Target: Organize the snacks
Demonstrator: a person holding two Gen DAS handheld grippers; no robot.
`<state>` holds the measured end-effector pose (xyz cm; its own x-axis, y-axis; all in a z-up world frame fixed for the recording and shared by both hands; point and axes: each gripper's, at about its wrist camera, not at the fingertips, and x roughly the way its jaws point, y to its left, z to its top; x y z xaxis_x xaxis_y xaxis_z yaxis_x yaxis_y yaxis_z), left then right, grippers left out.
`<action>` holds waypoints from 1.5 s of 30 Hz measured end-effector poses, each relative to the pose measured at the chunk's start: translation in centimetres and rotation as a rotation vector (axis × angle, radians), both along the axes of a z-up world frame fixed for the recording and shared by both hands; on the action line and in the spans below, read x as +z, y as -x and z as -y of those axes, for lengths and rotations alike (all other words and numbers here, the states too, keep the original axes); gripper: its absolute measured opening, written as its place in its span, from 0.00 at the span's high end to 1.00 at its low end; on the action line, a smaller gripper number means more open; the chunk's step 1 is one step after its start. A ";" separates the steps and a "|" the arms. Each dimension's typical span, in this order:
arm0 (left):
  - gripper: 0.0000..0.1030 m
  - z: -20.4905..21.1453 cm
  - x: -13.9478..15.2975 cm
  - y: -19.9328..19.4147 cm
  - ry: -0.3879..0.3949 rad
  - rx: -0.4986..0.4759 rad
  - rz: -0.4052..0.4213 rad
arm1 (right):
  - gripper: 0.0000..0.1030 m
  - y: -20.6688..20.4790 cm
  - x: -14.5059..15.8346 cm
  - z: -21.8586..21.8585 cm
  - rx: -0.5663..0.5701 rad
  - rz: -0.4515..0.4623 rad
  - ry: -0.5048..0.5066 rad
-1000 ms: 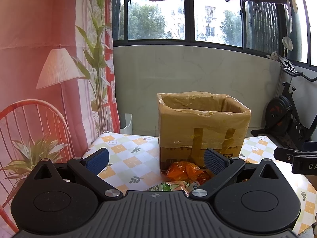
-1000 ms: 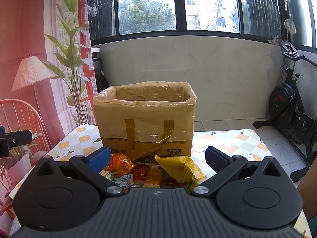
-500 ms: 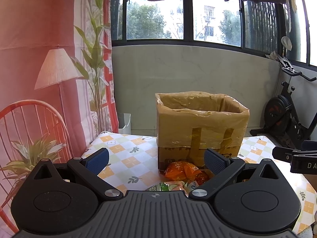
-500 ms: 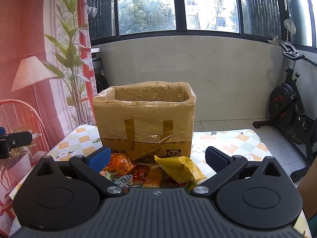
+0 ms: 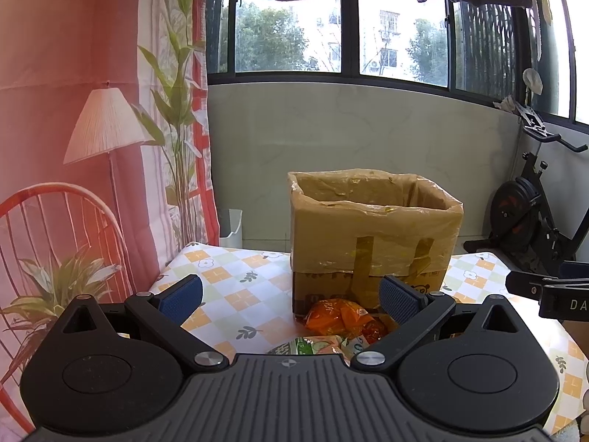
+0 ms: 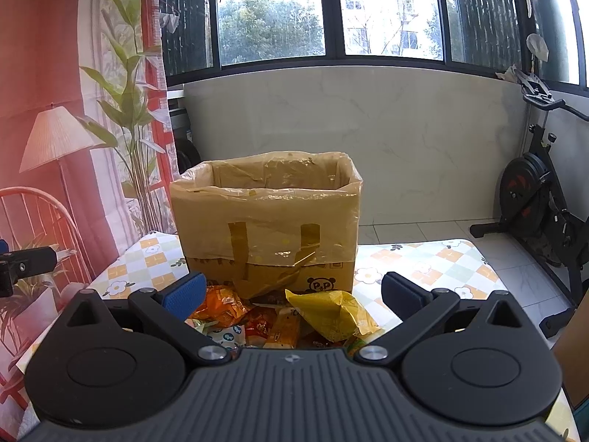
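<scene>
We see almost no shift since earlier. Left gripper and right gripper stay spread, empty. Crinkled snack packets, partly hidden, lie near the plastic-lined cardboard box.

The left claw is a matte black plastic assembly: a wide, ribbed dark-grey housing fills the lower frame, with a small crosshair mark at its top centre. Two rounded black lobes sit either side, each with a shallow circular recess and a triangular cut-out above. Slim black link arms run inward to silver round-headed screws near the housing edge — smaller screws mark the outer joints. The fingertips carry blue pads with a fine knurled texture. The right claw has the same build — ribbed grey housing, black lobes, silver screws — its left pad bright blue, the other in shadow, darker navy.
</scene>
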<state>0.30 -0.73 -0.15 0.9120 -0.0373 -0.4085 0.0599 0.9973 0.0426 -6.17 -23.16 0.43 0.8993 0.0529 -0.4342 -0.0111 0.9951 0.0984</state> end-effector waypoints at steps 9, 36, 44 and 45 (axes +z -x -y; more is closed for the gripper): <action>0.00 0.1 -0.1 0.0 -0.012 0.009 0.003 | 0.00 0.0 -0.1 0.1 0.001 -0.003 -0.005; 0.09 -2.2 -11.0 -9.1 0.031 0.000 -0.185 | 0.00 -4.7 -13.0 6.7 -0.054 -0.131 0.041; 0.09 -2.2 -12.0 -10.0 0.057 -0.012 -0.226 | 0.00 -6.2 -14.7 8.0 -0.059 -0.197 0.079; 0.10 -2.2 -12.2 -10.2 0.058 -0.013 -0.231 | 0.00 -6.1 -14.9 8.2 -0.066 -0.203 0.066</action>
